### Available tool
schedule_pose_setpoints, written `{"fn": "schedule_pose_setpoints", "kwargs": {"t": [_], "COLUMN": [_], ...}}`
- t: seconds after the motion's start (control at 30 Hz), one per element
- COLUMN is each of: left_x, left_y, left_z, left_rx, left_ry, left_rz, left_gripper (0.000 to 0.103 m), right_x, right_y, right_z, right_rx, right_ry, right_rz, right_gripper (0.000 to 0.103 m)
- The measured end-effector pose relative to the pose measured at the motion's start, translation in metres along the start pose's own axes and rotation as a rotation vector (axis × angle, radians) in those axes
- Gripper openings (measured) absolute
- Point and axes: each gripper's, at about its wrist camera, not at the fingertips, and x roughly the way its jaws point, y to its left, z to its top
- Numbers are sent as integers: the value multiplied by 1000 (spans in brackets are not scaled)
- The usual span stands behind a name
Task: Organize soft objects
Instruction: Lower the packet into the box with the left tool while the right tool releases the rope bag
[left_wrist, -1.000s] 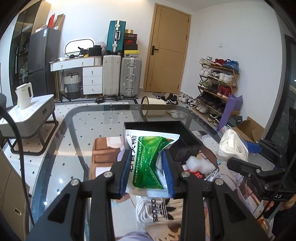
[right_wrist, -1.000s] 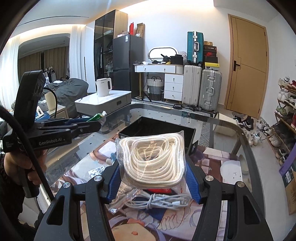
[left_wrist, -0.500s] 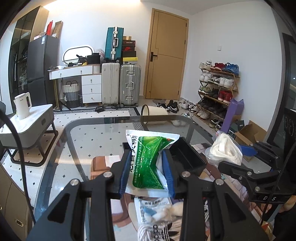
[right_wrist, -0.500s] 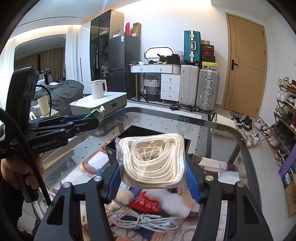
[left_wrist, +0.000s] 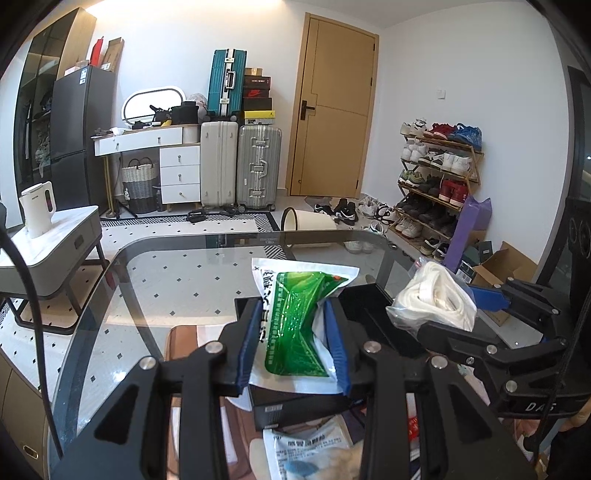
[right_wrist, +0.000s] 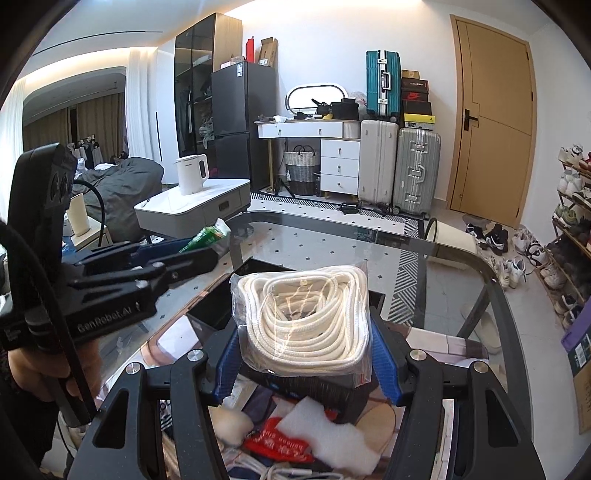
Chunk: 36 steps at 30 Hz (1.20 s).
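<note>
Left gripper (left_wrist: 293, 341): pinching a green-and-white sachet (left_wrist: 299, 317), blue pads pressed into its sides so the pack buckles inward; held clear of the counter.
Right gripper (right_wrist: 308, 356): clamped on a clear bag of coiled white rope (right_wrist: 301, 321), pads squeezing the bag's lower sides; also held aloft.
Black box (left_wrist: 373, 317): open-topped, on the glass counter (left_wrist: 177, 280) toward its near edge; both loads hang at or just over its rim. Likely the collecting bin, which would explain why both are carried there.
Sachet position: over the box's left part, seen from the left wrist.
Rope bag position: over the box's right part, just beside the sachet, not touching.
Near-edge clutter: white foam piece (right_wrist: 328, 432), red printed packet (right_wrist: 280, 448), a blue-and-white pouch (left_wrist: 314, 450), loose cables; still unsorted.
Judgement: mid-task, drop-off step. Soft bags sag; releasing low inside the walls should keep them from slipping over the rim.
</note>
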Motion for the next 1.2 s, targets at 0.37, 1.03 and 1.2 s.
{"fn": "schedule_pose_setpoints", "kwargs": {"t": [0.37, 1.03, 1.2], "left_x": [35, 67, 72], "left_y": [-3, -11, -13], "left_z": [-6, -13, -14], "left_rx": [13, 81, 91], "left_ry": [40, 104, 124], "left_rz": [5, 1, -7], "left_gripper": [34, 36, 36], "right_x": [41, 86, 90], "right_y": [-9, -10, -15], "right_z": [7, -2, -4], "right_rx": [-48, -184, -196], "right_ry": [52, 157, 175], "right_rz": [-9, -3, 5], "right_gripper": [62, 62, 62]}}
